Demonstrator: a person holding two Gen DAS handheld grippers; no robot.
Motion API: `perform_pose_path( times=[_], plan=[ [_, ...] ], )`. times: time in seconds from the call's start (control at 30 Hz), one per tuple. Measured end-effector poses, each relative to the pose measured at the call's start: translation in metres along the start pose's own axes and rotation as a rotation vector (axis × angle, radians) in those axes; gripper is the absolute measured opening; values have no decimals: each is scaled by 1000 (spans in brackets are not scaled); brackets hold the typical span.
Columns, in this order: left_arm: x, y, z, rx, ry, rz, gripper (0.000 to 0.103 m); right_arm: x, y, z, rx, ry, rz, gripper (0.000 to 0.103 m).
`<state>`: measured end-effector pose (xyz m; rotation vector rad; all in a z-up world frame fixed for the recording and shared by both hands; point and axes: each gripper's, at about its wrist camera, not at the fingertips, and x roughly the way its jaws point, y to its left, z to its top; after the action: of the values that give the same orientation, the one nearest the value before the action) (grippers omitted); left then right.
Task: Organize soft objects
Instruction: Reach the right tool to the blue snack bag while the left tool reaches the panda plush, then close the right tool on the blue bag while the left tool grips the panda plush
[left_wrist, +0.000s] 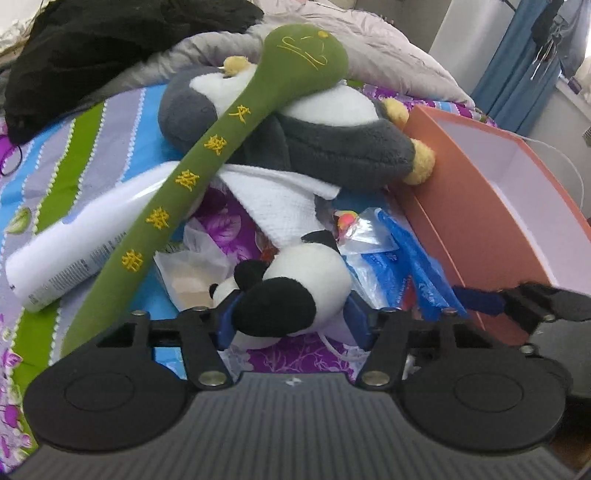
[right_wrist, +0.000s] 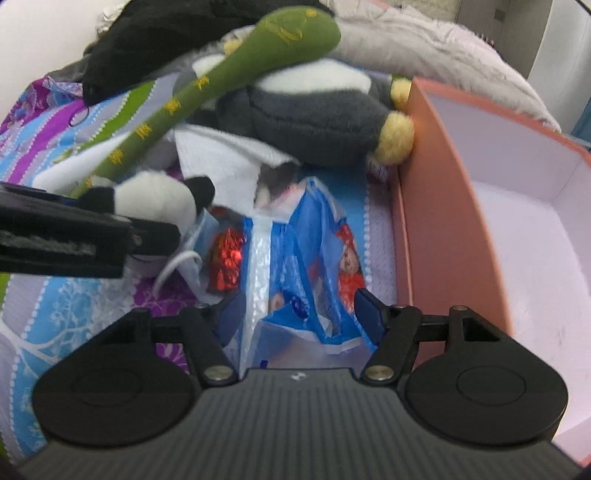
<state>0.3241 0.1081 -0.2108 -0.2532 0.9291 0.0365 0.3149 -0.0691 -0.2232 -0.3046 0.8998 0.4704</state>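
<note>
A small panda plush (left_wrist: 291, 291) sits between the fingers of my left gripper (left_wrist: 291, 321), which is shut on it; it also shows in the right wrist view (right_wrist: 155, 201). My right gripper (right_wrist: 299, 314) is open, its fingers on either side of a blue plastic packet (right_wrist: 303, 266) on the bed. A long green plush stick (left_wrist: 207, 158) leans across a grey and white penguin plush (left_wrist: 314, 136). A white cloth (left_wrist: 280, 206) lies under them. The pink open box (right_wrist: 461, 221) stands to the right.
A white bottle (left_wrist: 85, 243) lies at the left on the striped bedsheet (left_wrist: 85, 147). A red foil wrapper (right_wrist: 225, 258) and clear bags lie by the packet. Black clothing (left_wrist: 92, 48) and a grey quilt (left_wrist: 388, 48) are piled behind.
</note>
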Motion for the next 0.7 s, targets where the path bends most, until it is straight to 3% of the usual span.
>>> perform_pose_path(
  times=[0.03,0.1,0.17,0.27,0.7],
  plan=[
    [-2,-1,-1,-2,-5,3,61,2,0,-1,4,2,-1,53],
    [-6,-2,-3,-8,-13,10,60,3,-3,-2,35,2,-6,50],
    [-12,-1,-4,-17,-18,11,59,-1,-5,-2,57,-5,-10,33],
    [-25,0,-5,-25,-38,6,59,-11,-4,-3,59,-31,-24,23],
    [-99,-6,-22,-64,-127,5,59,-70,4,-17,77,-89,-1,19]
  ],
)
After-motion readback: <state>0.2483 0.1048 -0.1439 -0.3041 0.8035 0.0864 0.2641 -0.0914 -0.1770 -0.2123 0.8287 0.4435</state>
